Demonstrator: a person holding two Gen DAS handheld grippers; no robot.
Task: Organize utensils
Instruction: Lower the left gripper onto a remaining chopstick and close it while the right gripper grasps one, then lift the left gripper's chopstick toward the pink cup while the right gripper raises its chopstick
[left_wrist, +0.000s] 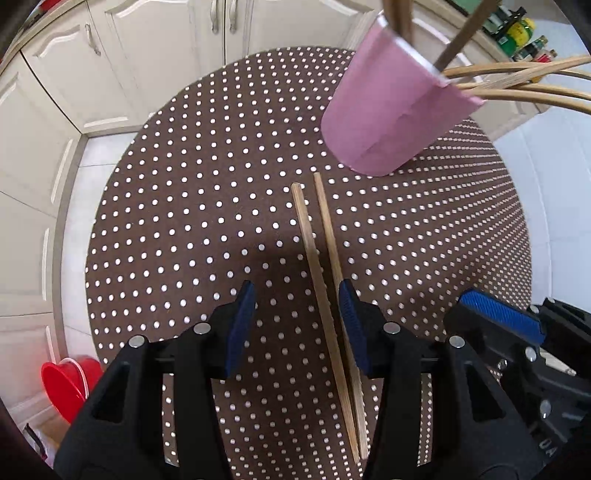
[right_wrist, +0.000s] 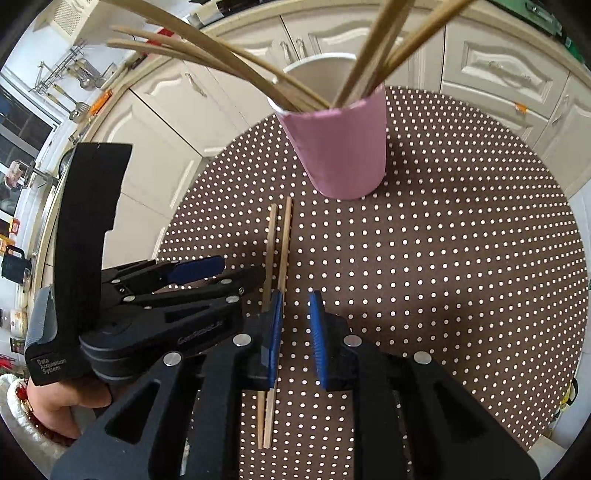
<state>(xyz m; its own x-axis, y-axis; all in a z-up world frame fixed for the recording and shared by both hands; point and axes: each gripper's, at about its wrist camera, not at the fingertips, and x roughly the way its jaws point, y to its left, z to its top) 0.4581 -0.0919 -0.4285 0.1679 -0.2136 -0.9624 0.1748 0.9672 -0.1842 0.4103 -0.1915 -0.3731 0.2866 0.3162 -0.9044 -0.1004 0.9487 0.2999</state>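
Two wooden chopsticks (left_wrist: 314, 258) lie side by side on the round brown polka-dot table (left_wrist: 184, 203); they also show in the right wrist view (right_wrist: 279, 243). A pink cup (left_wrist: 391, 114) holding several wooden utensils stands just beyond their far ends, also in the right wrist view (right_wrist: 340, 147). My left gripper (left_wrist: 295, 306) is open, low over the chopsticks, which lie between its pads close to the right one. My right gripper (right_wrist: 297, 314) is open and empty, just right of the chopsticks, its left pad over them. The right gripper also shows in the left wrist view (left_wrist: 502, 317).
White kitchen cabinets (left_wrist: 147, 55) surround the table. A red bucket (left_wrist: 70, 384) sits on the floor at the lower left. Bottles (left_wrist: 517, 33) stand on a counter at the upper right. The left gripper's body (right_wrist: 110, 295) fills the left of the right wrist view.
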